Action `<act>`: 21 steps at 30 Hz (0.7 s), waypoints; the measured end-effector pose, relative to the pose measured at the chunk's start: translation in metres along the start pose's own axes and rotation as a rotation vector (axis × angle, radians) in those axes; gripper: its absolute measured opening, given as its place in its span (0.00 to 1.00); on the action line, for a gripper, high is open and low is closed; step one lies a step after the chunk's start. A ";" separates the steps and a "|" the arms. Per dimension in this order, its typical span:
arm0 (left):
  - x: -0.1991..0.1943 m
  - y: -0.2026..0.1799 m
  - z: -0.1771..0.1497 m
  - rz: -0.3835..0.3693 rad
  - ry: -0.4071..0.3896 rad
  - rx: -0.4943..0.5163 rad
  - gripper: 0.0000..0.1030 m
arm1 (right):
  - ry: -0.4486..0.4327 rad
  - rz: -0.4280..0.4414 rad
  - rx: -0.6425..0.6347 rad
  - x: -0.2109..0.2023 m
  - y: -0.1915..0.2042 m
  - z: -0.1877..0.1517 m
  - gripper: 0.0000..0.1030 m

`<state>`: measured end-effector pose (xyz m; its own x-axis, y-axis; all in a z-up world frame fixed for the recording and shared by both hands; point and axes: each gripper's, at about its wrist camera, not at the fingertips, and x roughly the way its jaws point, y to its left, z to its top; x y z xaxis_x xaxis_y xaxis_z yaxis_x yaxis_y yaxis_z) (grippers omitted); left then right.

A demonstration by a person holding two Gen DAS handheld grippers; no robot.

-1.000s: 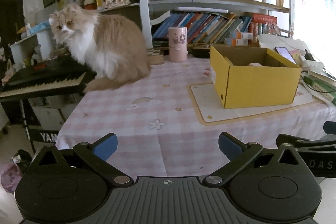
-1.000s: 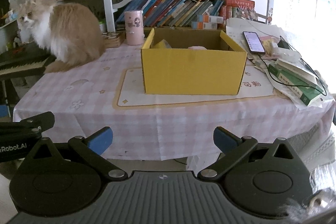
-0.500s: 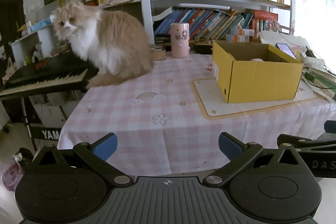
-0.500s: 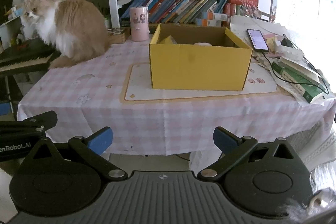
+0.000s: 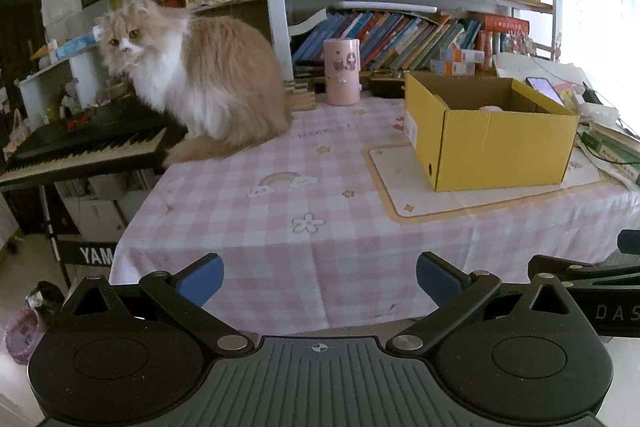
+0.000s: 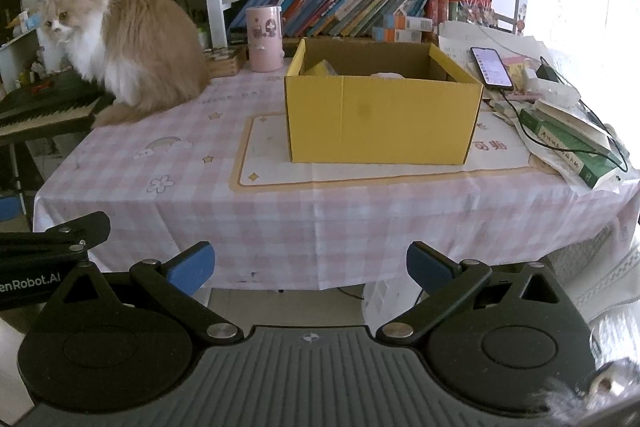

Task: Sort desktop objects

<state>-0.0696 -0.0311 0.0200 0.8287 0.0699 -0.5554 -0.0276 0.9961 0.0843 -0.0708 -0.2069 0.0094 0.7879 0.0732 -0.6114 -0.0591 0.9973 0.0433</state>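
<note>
A yellow cardboard box (image 5: 492, 147) (image 6: 380, 119) stands open on a cream mat (image 6: 360, 173) on the pink checked tablecloth. Inside it I see a pale pink item (image 6: 386, 75) and a yellow item (image 6: 320, 69). A pink cylindrical cup (image 5: 341, 71) (image 6: 264, 39) stands at the table's back. My left gripper (image 5: 320, 279) is open and empty, held off the table's front edge. My right gripper (image 6: 308, 267) is open and empty, also in front of the table, to the right of the left one.
A fluffy cat (image 5: 200, 83) (image 6: 132, 51) sits at the table's back left beside a black keyboard (image 5: 84, 151). A phone (image 6: 491, 67), cables and green books (image 6: 572, 147) lie at the right. Bookshelves (image 5: 400, 35) stand behind the table.
Both grippers have drawn back from the table, so the box and tabletop look smaller and the table's front edge shows. The cat has turned its head slightly. Both grippers stay open.
</note>
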 end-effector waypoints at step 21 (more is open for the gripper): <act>0.000 0.004 0.000 -0.007 -0.022 -0.023 1.00 | 0.031 0.008 0.011 0.008 -0.001 -0.001 1.00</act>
